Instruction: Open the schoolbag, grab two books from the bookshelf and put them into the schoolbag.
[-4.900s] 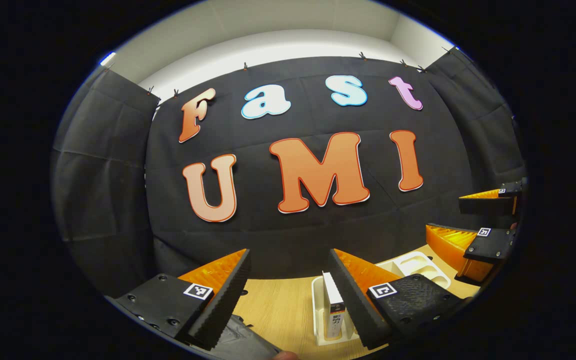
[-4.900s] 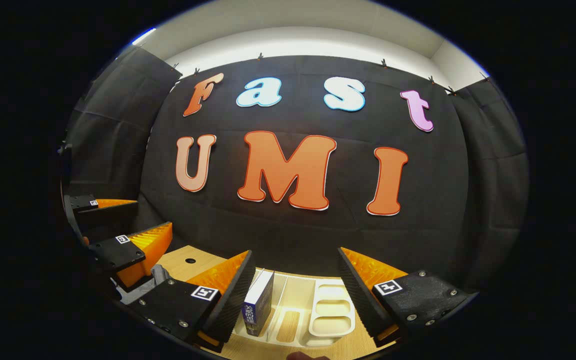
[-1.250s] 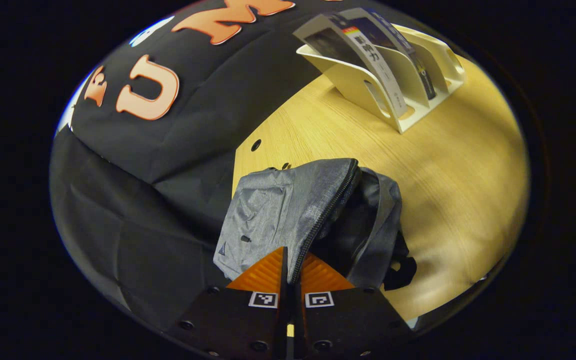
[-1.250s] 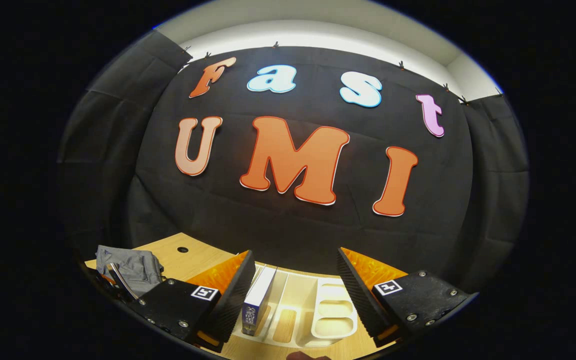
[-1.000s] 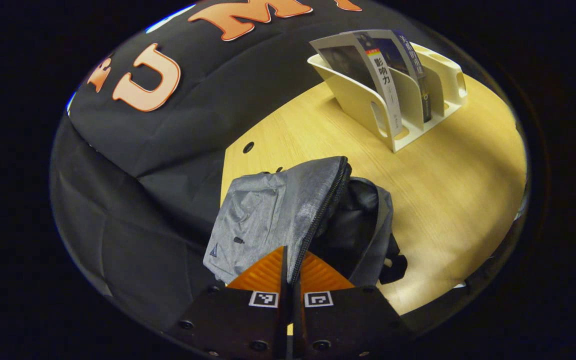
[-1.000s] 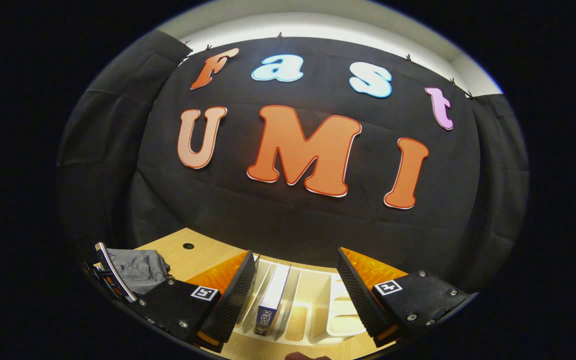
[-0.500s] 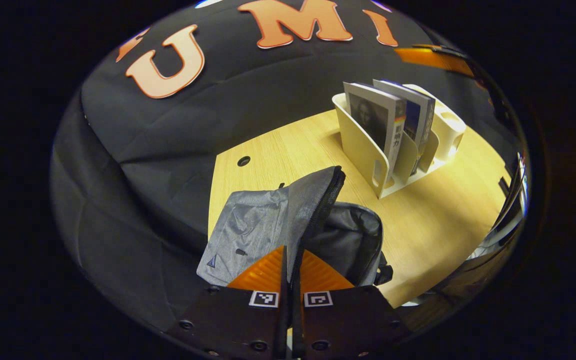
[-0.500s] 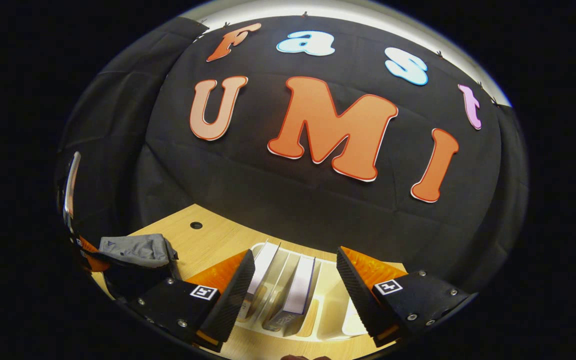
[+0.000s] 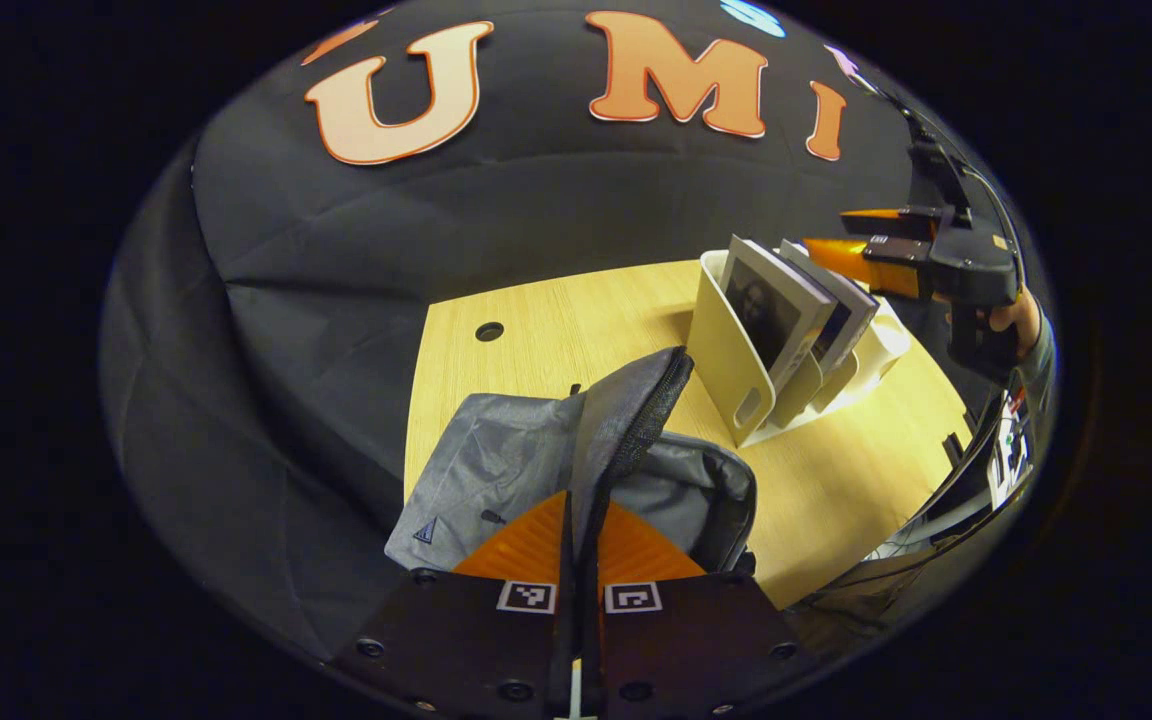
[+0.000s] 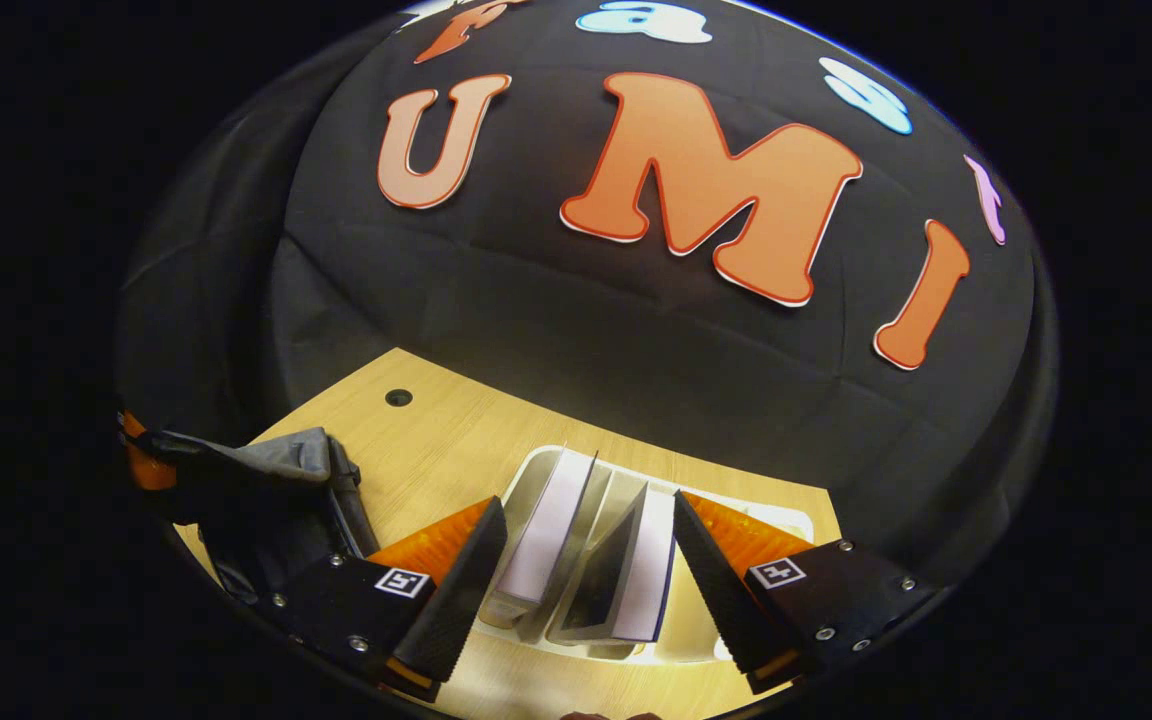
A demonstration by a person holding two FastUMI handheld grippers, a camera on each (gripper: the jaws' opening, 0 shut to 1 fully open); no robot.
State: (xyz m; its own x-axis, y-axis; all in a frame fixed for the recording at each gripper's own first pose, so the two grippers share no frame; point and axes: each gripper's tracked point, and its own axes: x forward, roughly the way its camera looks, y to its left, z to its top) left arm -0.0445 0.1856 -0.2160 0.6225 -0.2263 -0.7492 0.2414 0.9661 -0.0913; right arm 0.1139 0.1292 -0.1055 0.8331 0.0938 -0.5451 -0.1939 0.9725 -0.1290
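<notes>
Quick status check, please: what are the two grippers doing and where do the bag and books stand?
Left gripper shut on schoolbag flap, bag open. Right gripper open above two books in bookshelf. Nothing in the way.

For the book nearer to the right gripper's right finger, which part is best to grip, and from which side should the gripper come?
Probably its top edge, from above. This book stands tilted in the white bookshelf, whose dividers cover its lower part, so the upper edge is the free part. The right gripper is open above both books; one finger should go each side of the cover, in the gap beside the other book.
</notes>
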